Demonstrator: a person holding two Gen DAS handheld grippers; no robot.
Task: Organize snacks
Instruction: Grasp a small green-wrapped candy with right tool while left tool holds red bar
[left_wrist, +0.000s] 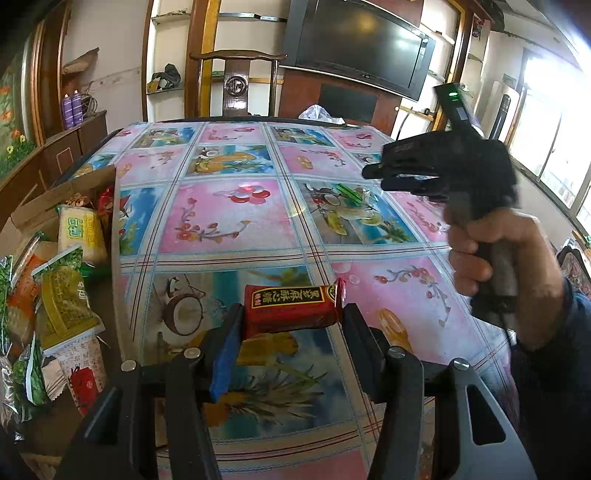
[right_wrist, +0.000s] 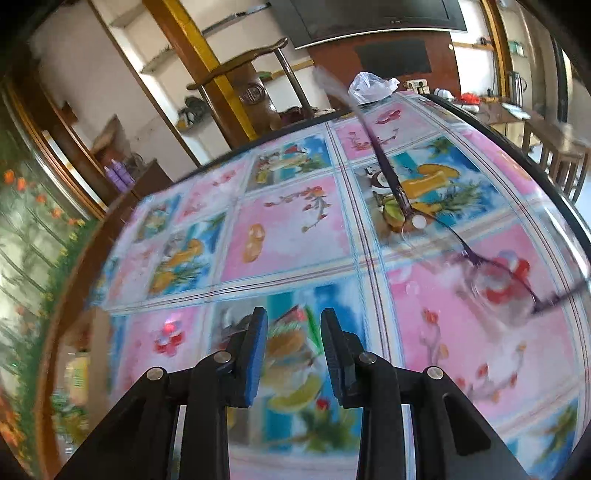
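— Red foil-wrapped snack bar: where?
— Clamped in the left gripper, six o'clock above the floral tablecloth. Right gripper: narrow gap, nothing between its fingers.

Glossy plastic tablecloth w/ pink and blue fruit squares catches window glare. Red foil-look snack packet w/ gold label is shiny, crinkled at its 3 o'clock end. Left gripper: matt black plastic fingers, bright metal pins, one rough blue pad. Brown cardboard box at 9 o'clock is dull paper; the wrappers inside are glossy film. Dark wooden chair at 12 o'clock looks polished.
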